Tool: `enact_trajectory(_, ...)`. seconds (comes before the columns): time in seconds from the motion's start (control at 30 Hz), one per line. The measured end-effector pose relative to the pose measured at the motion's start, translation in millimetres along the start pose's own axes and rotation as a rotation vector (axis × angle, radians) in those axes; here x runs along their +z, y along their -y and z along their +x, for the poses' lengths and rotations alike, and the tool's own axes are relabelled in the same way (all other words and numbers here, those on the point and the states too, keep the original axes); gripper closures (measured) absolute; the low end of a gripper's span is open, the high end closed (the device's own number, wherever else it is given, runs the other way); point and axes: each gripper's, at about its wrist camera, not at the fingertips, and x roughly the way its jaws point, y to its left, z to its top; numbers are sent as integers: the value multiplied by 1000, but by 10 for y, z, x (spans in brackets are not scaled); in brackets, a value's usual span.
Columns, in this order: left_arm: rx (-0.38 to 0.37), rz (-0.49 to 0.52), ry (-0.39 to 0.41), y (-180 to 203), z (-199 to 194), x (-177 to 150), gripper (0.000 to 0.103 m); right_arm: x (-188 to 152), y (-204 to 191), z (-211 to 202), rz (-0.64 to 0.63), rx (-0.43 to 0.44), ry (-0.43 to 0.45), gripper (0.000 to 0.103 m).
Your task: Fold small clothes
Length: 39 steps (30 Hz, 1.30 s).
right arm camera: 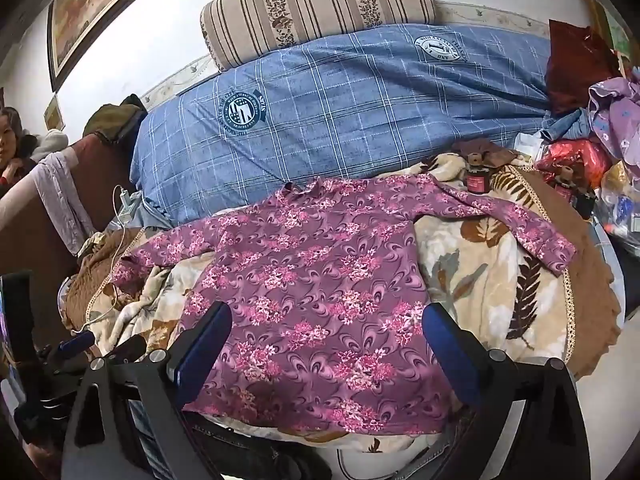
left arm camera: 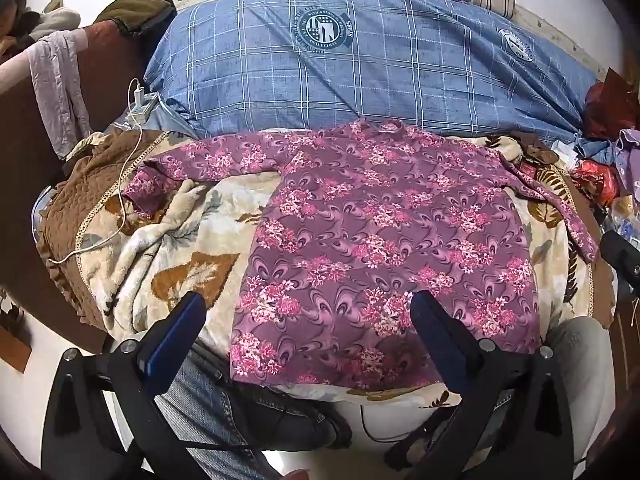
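A small purple long-sleeved top with pink flowers point(left arm camera: 380, 240) lies flat and face down on a beige leaf-print blanket point(left arm camera: 192, 240), collar far, hem near, both sleeves spread out. It shows in the right wrist view too point(right arm camera: 312, 292). My left gripper point(left arm camera: 308, 304) is open and empty, hovering above the hem's left part. My right gripper point(right arm camera: 326, 318) is open and empty above the lower middle of the top. The left gripper's blue fingertip point(right arm camera: 76, 340) shows at the left edge of the right wrist view.
A blue plaid duvet point(left arm camera: 360, 68) and a striped cushion point(right arm camera: 316, 4) lie behind the top. A white charger cable point(left arm camera: 120, 200) runs on the left. Bottles and bags point(right arm camera: 580, 168) crowd the right side. A person point(right arm camera: 12, 140) sits far left.
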Motion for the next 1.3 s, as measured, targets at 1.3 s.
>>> enact_trajectory(1.3, -22, -7, -7, 125, 54, -66, 0, -112, -7, 173, -24, -37, -32, 12)
